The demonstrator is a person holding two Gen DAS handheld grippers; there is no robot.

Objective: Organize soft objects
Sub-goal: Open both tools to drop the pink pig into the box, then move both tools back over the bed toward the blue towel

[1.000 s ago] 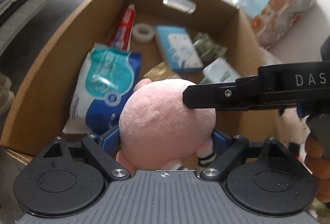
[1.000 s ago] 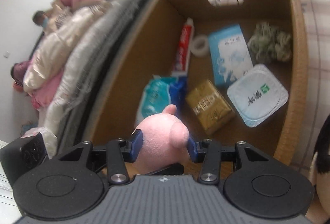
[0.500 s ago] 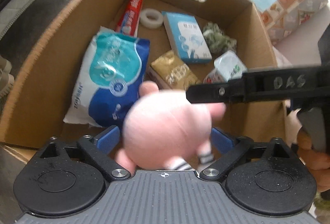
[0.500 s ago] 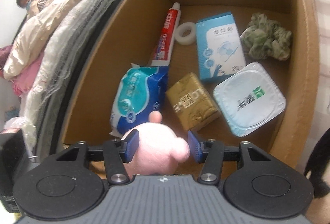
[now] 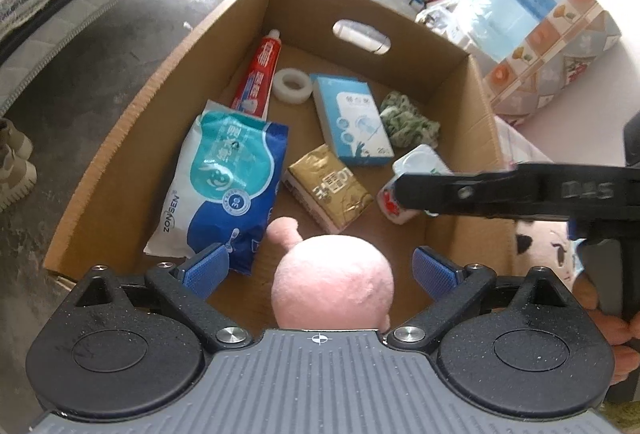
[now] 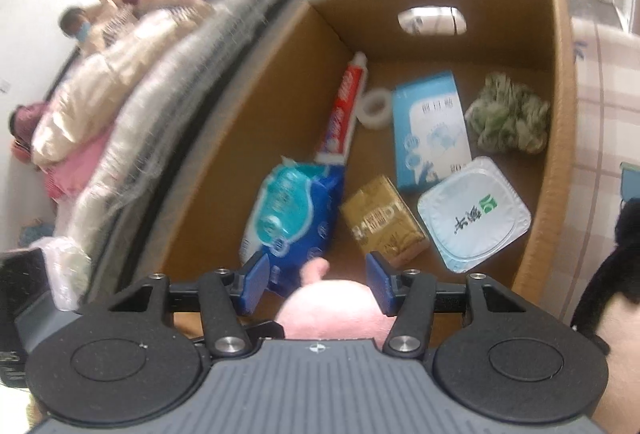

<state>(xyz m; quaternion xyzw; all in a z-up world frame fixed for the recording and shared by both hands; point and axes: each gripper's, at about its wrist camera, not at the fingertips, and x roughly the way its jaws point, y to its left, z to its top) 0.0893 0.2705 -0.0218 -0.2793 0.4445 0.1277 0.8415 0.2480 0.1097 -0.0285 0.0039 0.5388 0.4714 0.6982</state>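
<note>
Here the pink plush (image 5: 332, 282) lies inside the cardboard box (image 5: 120, 138), at its near edge, between the two blue pads of the left gripper (image 5: 320, 268). The jaws of this gripper stand wide and have just been opening; both pads are clear of the plush, with a gap on each side. The right gripper (image 6: 316, 282) has also just been opening its jaws. They stand at a middle width, and the plush shows between them, low in the picture; the pads do not press on it, though the right pad is very near.

On the box floor, the left wrist view shows a blue wipes pack (image 5: 224, 186) near the left wall, a red toothpaste tube (image 5: 260, 74) beyond it, a white tape roll (image 5: 292, 86), a light blue carton (image 5: 352, 118), a gold packet (image 5: 328, 190), a green cloth (image 5: 408, 118) near the right wall, and a white cup (image 5: 412, 186) partly hidden behind the black arm of the right gripper. The right wrist view shows the cup's lid in full, which the left view does not. It also shows a pile of bedding (image 6: 152, 46) beside the left wall of the box.

Only the left view shows a black-and-white plush (image 5: 540, 246) outside the right wall, and a hand (image 5: 612, 322) on the right gripper's handle.
</note>
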